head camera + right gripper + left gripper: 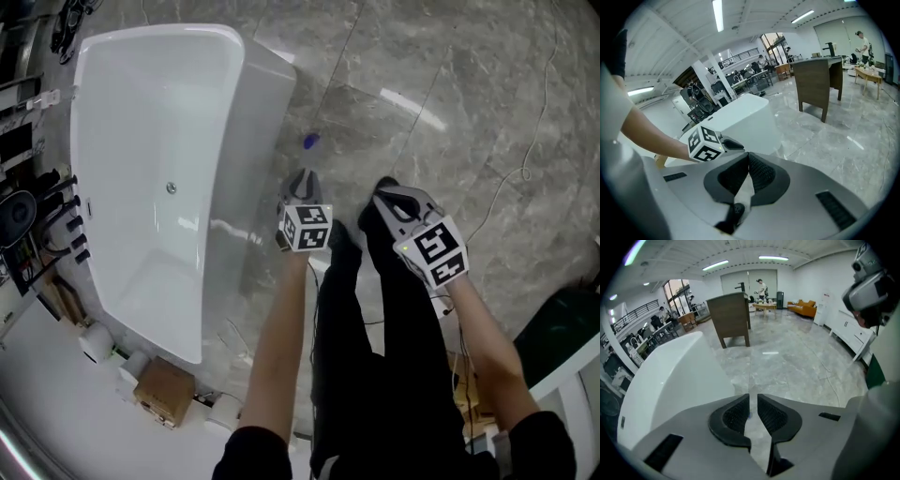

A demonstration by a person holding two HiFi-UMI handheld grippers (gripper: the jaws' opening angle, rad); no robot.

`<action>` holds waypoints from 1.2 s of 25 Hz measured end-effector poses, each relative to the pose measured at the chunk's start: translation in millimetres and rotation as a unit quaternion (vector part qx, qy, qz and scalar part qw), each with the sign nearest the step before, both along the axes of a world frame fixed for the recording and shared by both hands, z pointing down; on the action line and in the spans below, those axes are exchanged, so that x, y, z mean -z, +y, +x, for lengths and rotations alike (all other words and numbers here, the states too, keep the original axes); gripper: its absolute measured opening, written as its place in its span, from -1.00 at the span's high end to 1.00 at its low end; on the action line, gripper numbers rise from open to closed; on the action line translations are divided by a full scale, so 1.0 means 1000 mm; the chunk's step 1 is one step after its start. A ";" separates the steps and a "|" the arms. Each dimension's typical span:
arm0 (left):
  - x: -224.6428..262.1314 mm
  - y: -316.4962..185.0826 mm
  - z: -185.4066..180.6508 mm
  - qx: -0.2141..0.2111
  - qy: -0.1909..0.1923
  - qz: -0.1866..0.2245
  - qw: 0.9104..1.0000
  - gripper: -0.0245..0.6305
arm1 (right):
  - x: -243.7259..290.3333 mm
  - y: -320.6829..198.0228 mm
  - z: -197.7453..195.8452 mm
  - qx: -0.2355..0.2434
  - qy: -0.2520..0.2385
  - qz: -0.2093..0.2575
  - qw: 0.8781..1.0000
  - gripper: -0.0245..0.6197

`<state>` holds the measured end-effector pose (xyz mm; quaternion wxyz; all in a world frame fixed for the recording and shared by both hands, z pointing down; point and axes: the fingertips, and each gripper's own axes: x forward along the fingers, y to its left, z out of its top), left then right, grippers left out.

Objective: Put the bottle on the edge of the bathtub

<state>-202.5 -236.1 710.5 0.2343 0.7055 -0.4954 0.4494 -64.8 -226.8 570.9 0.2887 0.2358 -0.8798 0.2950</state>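
A small blue-purple bottle (310, 141) lies on the grey marble floor just right of the white bathtub (239, 84). My left gripper (302, 182) hovers above the floor a little nearer than the bottle, beside the tub's outer wall. Its jaws stand a narrow gap apart with nothing between them, and a speck of the blue bottle (750, 415) shows far off through that gap. In the left gripper view (753, 397) the tub (670, 380) rises at the left. My right gripper (389, 192) is to the right of the left one, shut and empty (749, 157).
Black tap fittings (56, 216) and a cardboard box (164, 389) sit on the tub's left side. A thin cable (525, 169) trails over the floor at the right. A dark wooden cabinet (733, 317) stands farther off. The person's black-trousered legs are below the grippers.
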 end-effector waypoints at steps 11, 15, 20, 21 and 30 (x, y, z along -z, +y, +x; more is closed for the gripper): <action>0.153 0.111 -0.002 0.023 0.047 0.084 0.995 0.82 | 0.102 0.116 0.005 -0.029 0.002 0.055 0.998 0.89; 0.218 0.184 -0.012 0.015 0.058 0.126 0.990 0.85 | 0.154 0.187 -0.001 -0.032 0.001 0.075 0.997 0.89; 0.288 0.253 -0.013 0.017 0.076 0.186 0.979 0.88 | 0.222 0.248 0.000 -0.040 -0.011 0.118 0.992 0.89; 0.302 0.264 -0.010 0.024 0.088 0.196 0.976 0.88 | 0.235 0.258 0.003 -0.040 -0.011 0.126 0.991 0.88; 0.435 0.408 -0.011 0.055 0.208 0.286 0.934 0.89 | 0.324 0.368 0.000 -0.027 -0.034 0.165 0.985 0.89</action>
